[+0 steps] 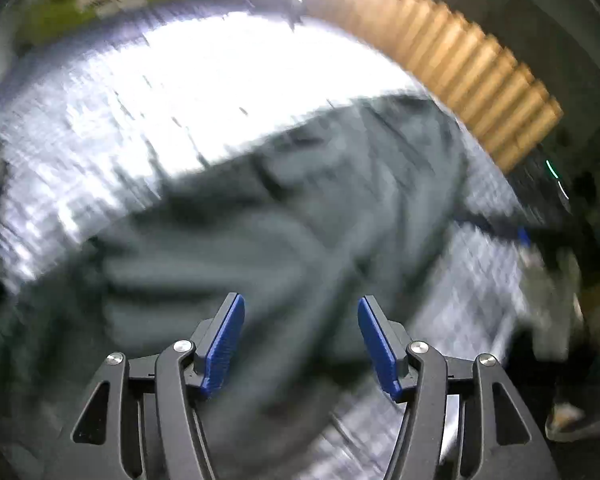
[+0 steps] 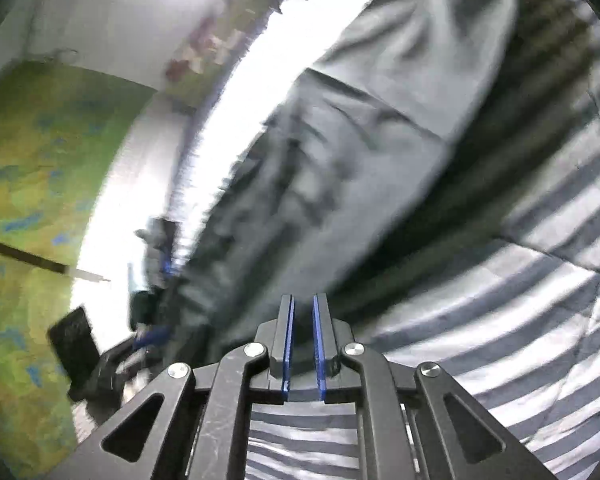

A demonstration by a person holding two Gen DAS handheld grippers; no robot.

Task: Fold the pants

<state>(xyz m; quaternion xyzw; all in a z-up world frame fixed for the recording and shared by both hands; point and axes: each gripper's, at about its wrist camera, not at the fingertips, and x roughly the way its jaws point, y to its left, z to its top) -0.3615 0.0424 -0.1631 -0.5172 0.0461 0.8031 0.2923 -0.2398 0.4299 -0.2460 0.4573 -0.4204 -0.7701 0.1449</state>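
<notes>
Both views heavily motion-blurred. My left gripper (image 1: 301, 320) is spread wide, blue pads (image 1: 225, 344) well apart, nothing between them; it hangs over the grey-green pants (image 1: 284, 216). The pants lie crumpled in a rumpled heap on the striped grey-and-white bedsheet (image 1: 100, 128), running from lower left up toward upper right in the left wrist view. A ribbed tan panel (image 1: 460, 60) curves along the far edge of the bed, top right.

My right gripper (image 2: 302, 304) has its pads nearly together, only a thin slit between them; I see no cloth in that slit, just striped sheet below. The pants (image 2: 360, 152) sit ahead of its tips, stretching up and right. The other gripper (image 2: 152, 280) shows as a blur at the left edge of the pants. Green patterned floor mat (image 2: 28, 200) beyond the bed, left.
</notes>
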